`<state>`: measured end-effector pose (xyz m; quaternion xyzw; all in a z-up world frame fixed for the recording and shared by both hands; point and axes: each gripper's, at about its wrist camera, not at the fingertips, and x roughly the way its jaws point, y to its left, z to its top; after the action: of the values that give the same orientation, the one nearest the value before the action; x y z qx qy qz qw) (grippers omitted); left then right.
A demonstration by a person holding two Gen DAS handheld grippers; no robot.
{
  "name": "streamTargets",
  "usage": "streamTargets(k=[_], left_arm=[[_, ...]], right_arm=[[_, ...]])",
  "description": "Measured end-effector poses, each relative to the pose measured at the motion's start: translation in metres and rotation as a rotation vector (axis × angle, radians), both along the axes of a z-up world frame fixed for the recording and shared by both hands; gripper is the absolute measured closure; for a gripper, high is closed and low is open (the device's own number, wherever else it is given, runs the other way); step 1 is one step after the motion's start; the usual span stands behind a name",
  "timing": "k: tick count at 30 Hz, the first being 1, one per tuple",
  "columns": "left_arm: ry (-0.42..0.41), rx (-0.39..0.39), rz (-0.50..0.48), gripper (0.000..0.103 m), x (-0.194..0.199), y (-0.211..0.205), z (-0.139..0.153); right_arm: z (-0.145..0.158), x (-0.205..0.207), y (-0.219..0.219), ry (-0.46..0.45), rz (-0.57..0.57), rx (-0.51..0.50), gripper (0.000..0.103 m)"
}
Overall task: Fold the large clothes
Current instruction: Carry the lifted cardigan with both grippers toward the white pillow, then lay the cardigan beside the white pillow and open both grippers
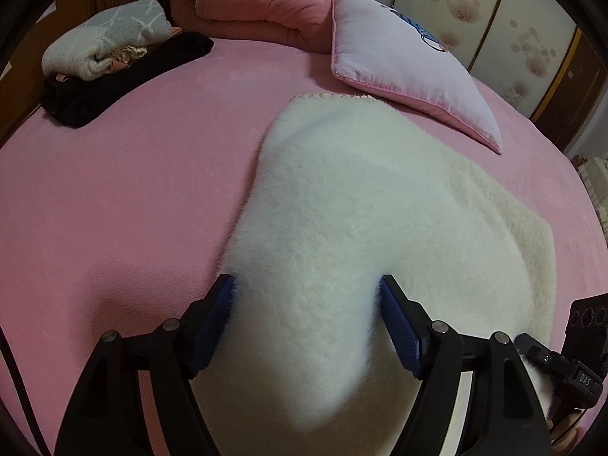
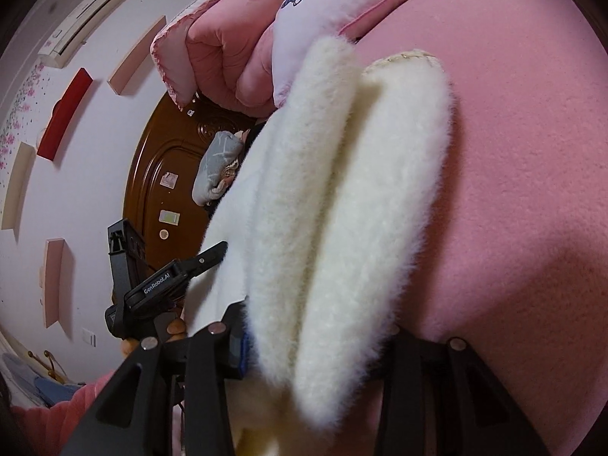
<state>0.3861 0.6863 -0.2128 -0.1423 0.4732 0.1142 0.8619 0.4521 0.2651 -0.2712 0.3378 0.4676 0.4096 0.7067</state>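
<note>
A large fluffy white garment (image 1: pixel 342 197) lies on the pink bed (image 1: pixel 114 209), its near end lifted. My left gripper (image 1: pixel 306 285) has its blue-padded fingers on both sides of a thick bunch of the white fabric and holds it. In the right wrist view the white garment (image 2: pixel 342 209) hangs in thick folds between the fingers of my right gripper (image 2: pixel 315 342), which grips it; the right fingertip is hidden by fleece. The left gripper also shows in the right wrist view (image 2: pixel 212 254), at the fabric's edge.
A pink-edged pillow (image 1: pixel 399 64) lies just beyond the garment. A rolled pink quilt (image 1: pixel 266 3) sits at the head of the bed. A black garment (image 1: pixel 114 79) under a grey-white folded one (image 1: pixel 106 38) lies at far left. A wooden headboard (image 2: pixel 167 174) stands behind.
</note>
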Motion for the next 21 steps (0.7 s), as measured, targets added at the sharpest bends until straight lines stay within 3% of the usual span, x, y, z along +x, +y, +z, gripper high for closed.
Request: streamTargets(k=[10, 15, 17, 18, 19, 21], left_arm=[[0.005, 0.016, 0.017, 0.028, -0.011, -0.015, 0.008], [0.000, 0.019, 0.044, 0.026, -0.014, -0.017, 0.006], [0.002, 0.008, 0.063, 0.019, -0.015, -0.015, 0.004], [0.010, -0.009, 0.085, 0.015, -0.017, -0.012, 0.001], [0.020, -0.041, 0.118, 0.004, -0.019, -0.007, -0.003], [0.000, -0.161, 0.196, 0.000, -0.032, 0.005, -0.012]], right_arm=[[0.003, -0.006, 0.004, 0.007, -0.029, -0.055, 0.063], [0.013, -0.010, 0.006, 0.007, -0.056, -0.164, 0.053], [0.015, -0.011, 0.007, 0.017, -0.071, -0.195, 0.049], [0.016, -0.012, 0.007, 0.022, -0.076, -0.205, 0.044], [0.017, -0.013, 0.006, 0.028, -0.080, -0.215, 0.042], [0.020, -0.017, 0.004, 0.027, -0.077, -0.240, 0.039]])
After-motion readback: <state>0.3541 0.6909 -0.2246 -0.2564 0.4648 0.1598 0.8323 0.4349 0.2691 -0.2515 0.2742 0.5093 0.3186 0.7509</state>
